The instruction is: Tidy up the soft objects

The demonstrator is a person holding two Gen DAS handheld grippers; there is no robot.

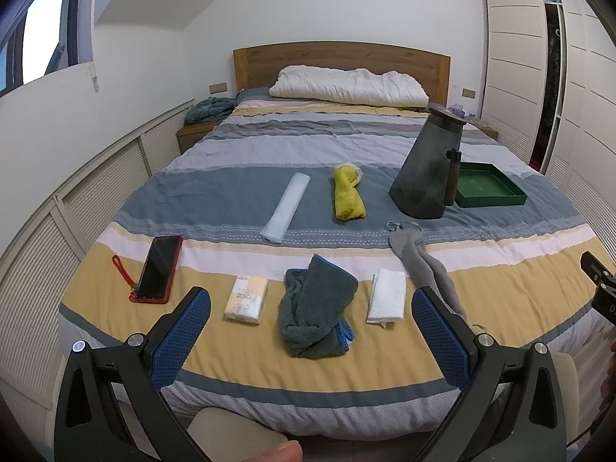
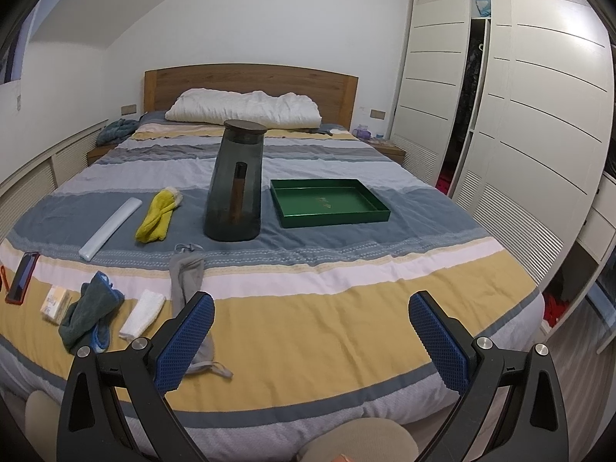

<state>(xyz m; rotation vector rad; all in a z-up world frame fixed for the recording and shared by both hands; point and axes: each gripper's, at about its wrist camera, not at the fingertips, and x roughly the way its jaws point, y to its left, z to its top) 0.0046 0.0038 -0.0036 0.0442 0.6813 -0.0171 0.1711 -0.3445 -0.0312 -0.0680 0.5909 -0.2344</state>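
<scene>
A crumpled dark teal terry towel [image 1: 313,308] with a blue cloth edge peeking out beneath it is lying on the yellow band of the striped quilted bed [image 1: 238,365], near the foot. Just to its right a small folded white waffle-textured cloth [image 1: 387,295] is resting flat, and beside that a long limp grey fabric piece [image 1: 427,269] with a thin loop at its far end is trailing toward the bed's edge. Further up, on the blue band, a rolled yellow fuzzy cloth [image 1: 347,192] is sitting between a pale blue flat plastic sleeve [image 1: 285,202] and a tall smoky grey translucent pitcher [image 1: 427,169] with a dark lid. A shallow green rectangular tray [image 2: 331,202] is lying just right of the pitcher. A soft pack of tissues [image 1: 246,300] and a red-cased phone [image 1: 158,269] with a red strap are lying left of the towel.

The left gripper [image 1: 312,331] is hovering over the foot of the bed with its jaws spread wide, holding nothing; the blue mesh-textured pads [image 1: 181,335] are framing the towel. The right gripper [image 2: 312,340] is likewise gaping wide and empty over the yellow band.
</scene>
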